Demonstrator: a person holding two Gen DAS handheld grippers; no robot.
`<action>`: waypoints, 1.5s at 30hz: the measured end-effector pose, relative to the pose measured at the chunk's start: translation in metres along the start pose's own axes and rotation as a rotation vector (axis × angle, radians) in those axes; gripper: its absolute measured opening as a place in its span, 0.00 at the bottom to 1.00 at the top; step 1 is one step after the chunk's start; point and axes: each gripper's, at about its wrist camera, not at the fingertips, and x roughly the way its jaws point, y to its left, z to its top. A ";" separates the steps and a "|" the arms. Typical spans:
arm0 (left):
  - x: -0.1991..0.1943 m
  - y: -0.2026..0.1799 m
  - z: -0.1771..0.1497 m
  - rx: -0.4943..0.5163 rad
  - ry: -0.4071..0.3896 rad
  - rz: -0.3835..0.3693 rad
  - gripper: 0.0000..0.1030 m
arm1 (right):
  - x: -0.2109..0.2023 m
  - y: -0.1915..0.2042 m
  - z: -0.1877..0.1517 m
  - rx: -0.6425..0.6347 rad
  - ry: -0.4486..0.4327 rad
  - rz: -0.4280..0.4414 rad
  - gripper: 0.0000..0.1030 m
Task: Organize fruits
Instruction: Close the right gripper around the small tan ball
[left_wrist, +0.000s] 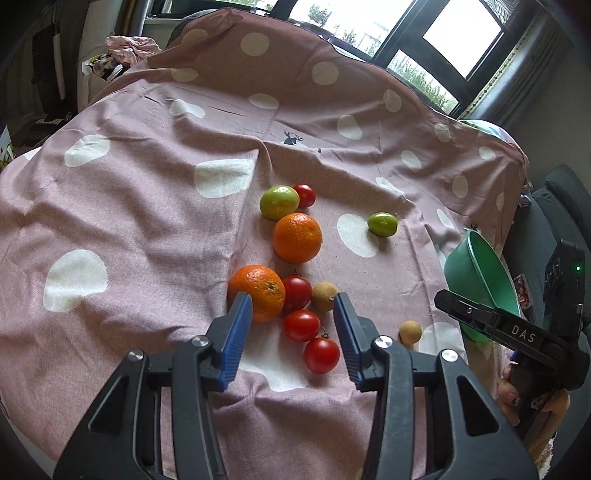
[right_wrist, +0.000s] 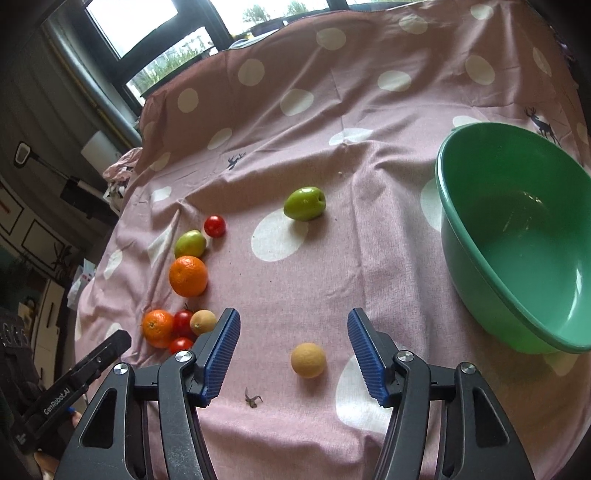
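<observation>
Fruit lies loose on a pink dotted cloth (left_wrist: 147, 192). My left gripper (left_wrist: 293, 306) is open above a cluster: an orange (left_wrist: 257, 291), three red tomatoes (left_wrist: 301, 325) and a brown round fruit (left_wrist: 324, 295). A second orange (left_wrist: 297, 238), a green fruit (left_wrist: 279, 202) and a tomatoes' fourth (left_wrist: 304, 195) lie farther off. My right gripper (right_wrist: 293, 325) is open, with a tan round fruit (right_wrist: 308, 360) between its fingers on the cloth. Another green fruit (right_wrist: 304, 204) lies ahead. An empty green bowl (right_wrist: 461, 229) sits to the right.
A small dried stem bit (right_wrist: 253, 398) lies on the cloth near the right gripper. The cloth drapes up over a raised back (left_wrist: 280, 74) under the windows. Clutter (left_wrist: 122, 55) sits at the far left. The bowl (left_wrist: 465, 266) stands near the cloth's right edge.
</observation>
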 end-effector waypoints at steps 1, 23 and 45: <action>0.002 -0.003 0.000 0.012 0.008 -0.001 0.43 | 0.002 0.000 -0.001 0.001 0.016 -0.005 0.61; 0.092 -0.063 0.038 0.178 0.289 0.010 0.20 | 0.024 -0.019 -0.011 0.049 0.183 0.078 0.39; 0.085 -0.046 0.029 0.155 0.300 0.057 0.23 | 0.030 -0.014 -0.010 0.049 0.172 0.044 0.39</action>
